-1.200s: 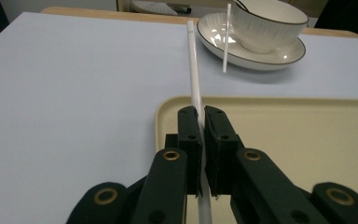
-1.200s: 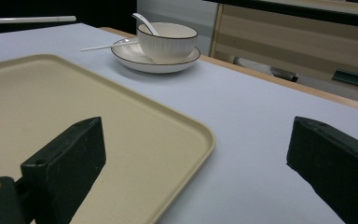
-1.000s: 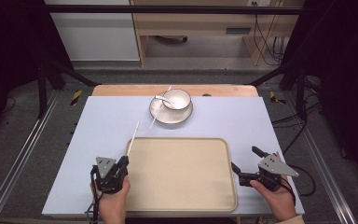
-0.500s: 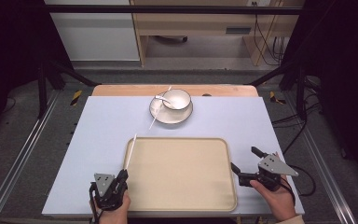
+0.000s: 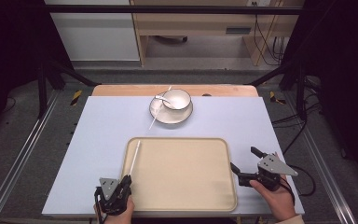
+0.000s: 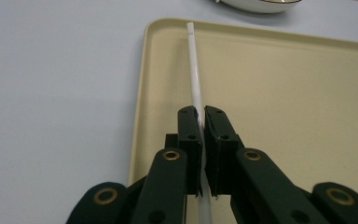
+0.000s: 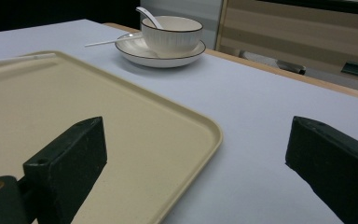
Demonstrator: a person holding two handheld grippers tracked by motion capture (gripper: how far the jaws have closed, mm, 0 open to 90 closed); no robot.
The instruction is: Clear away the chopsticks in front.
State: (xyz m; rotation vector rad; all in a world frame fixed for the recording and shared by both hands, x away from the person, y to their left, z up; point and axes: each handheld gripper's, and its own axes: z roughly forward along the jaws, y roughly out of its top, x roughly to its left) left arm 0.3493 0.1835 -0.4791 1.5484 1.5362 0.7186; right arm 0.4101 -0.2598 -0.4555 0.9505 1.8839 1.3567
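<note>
Your left gripper [image 5: 126, 178] is clamped on a thin white stick [image 6: 195, 79], pinched near its lower end, so most of its length reaches ahead along the left edge of the tray [image 5: 200, 196]. With so little of it between the jaws, the stick could pivot or slide out if you swing or tilt the hand; a quick twist would be enough. Its far tip hangs just inside the tray's far-left corner, and dipping the hand could catch that tip on the rim and lever the stick loose.

Your right gripper [image 5: 244, 163] sits at the tray's right edge with jaws wide apart, holding nothing. Push it leftward and it may shove the tray.

Beyond the tray stands a bowl [image 5: 176, 99] on a plate [image 5: 170, 115], with a spoon [image 7: 148, 16] in it and a second stick [image 5: 154, 118] on the plate; reaching forward carelessly could knock these.
</note>
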